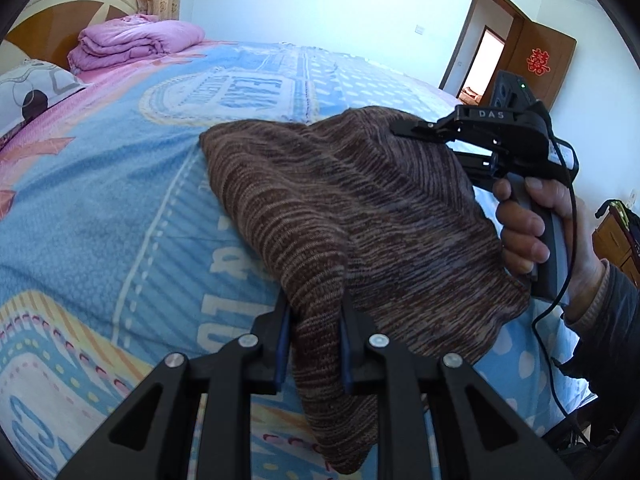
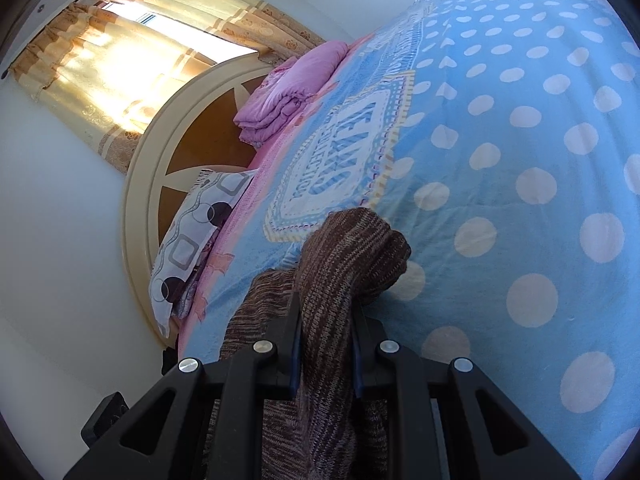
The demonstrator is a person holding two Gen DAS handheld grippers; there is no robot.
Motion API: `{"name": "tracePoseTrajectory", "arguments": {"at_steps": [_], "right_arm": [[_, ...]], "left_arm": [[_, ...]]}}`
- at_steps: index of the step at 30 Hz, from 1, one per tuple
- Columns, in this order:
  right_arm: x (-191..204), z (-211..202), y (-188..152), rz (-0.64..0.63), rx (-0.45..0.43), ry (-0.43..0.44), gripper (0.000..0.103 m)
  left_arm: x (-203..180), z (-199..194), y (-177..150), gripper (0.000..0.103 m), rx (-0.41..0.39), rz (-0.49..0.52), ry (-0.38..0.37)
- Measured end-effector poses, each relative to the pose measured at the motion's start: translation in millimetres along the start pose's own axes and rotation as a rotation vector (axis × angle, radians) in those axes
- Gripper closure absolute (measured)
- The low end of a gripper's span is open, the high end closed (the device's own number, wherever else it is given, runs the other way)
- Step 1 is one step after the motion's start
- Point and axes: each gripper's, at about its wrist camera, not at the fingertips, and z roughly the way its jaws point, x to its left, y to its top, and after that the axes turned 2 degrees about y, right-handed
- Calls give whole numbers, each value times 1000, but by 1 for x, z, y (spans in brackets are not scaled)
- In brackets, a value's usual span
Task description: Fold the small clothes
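Left gripper (image 1: 314,344) fingers clench a fold of a brown knit garment (image 1: 360,216) over the bed (image 1: 120,200). At two o'clock, the right gripper (image 1: 404,130) grasps its far edge. Beyond, at eleven o'clock, lies a pink quilt (image 1: 136,42).

knit garment (image 1: 360,216) on bed (image 1: 100,220); folded quilt (image 1: 136,42) by headboard (image 1: 52,20)

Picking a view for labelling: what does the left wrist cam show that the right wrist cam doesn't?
Left wrist only: the right gripper seen from outside, the hand on its handle, a cable and a doorway.

Right wrist only: the curtains with the lit window behind them.

Both: the brown knit garment clamped in each view's own jaws, blue bedspread, folded pink quilt, pillow, headboard.
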Motion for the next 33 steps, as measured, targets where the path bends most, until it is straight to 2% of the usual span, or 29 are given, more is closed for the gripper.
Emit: {"name": "tracePoseTrajectory", "arguments": {"at_steps": [4, 10, 12, 16, 22, 25, 27, 29, 31, 33], "right_arm": [[-1, 7, 2, -11, 3, -37, 84], [-16, 19, 3, 1, 35, -122, 84], [-22, 20, 2, 13, 37, -119, 84], [-22, 20, 1, -3, 37, -132, 84], [-28, 19, -1, 11, 41, -135, 82], [-24, 11, -4, -5, 10, -192, 72], [-14, -9, -9, -30, -55, -241, 68], [3, -32, -20, -72, -107, -209, 62], [26, -46, -34, -160, -119, -177, 56], [45, -47, -52, -246, -79, -158, 54]], "left_arm": [[1, 3, -3, 80, -1, -9, 8], [-2, 7, -11, 69, -28, 19, 51], [-6, 6, -15, 64, -41, 43, 77], [-9, -5, -15, 64, -55, 56, 106], [-5, -35, 3, 64, -170, 50, 172], [1, -24, 12, 63, -166, 54, 216], [10, -13, 15, 47, -143, 38, 244], [20, -5, 14, 37, -141, 5, 257], [27, 2, 9, 36, -120, -3, 260], [28, 3, 6, 30, -117, -13, 264]]}}
